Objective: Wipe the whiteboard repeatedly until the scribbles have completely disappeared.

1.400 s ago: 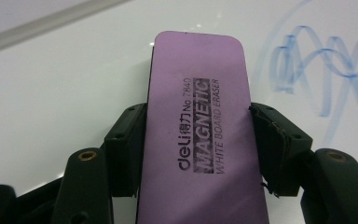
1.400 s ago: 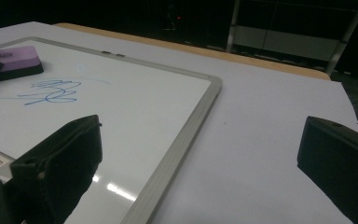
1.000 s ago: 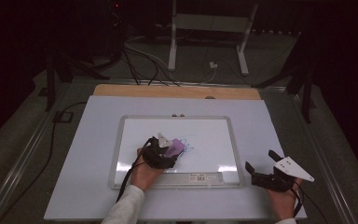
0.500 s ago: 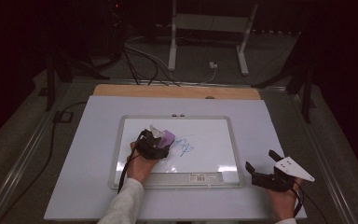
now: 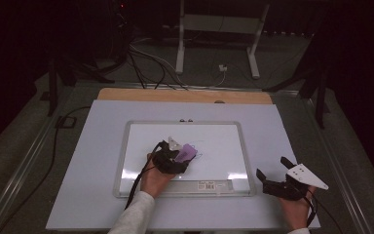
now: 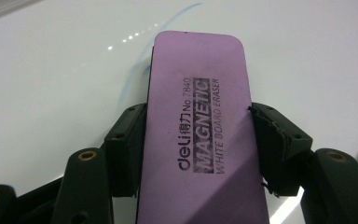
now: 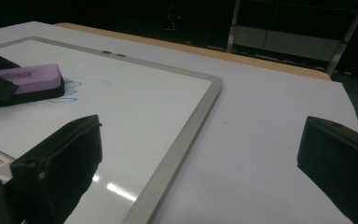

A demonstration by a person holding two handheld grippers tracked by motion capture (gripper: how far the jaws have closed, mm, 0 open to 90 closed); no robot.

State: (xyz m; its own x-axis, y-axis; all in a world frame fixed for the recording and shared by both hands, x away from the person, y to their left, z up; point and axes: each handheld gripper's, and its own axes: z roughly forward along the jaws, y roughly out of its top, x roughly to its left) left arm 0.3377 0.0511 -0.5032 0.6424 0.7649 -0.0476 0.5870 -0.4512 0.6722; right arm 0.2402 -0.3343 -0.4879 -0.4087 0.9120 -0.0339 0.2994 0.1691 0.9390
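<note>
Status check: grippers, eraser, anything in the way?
Left gripper shut on eraser, flat on whiteboard. Right gripper open, beside the board. Blue scribble remains. Nothing in the way.

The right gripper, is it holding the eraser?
No, the right gripper stands open with nothing between its jaws; the purple eraser is clamped in the left gripper.

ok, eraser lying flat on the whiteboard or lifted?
Flat: the purple eraser rests dark-pad-down on the whiteboard, over the blue scribble. The left gripper clamps its sides.
</note>
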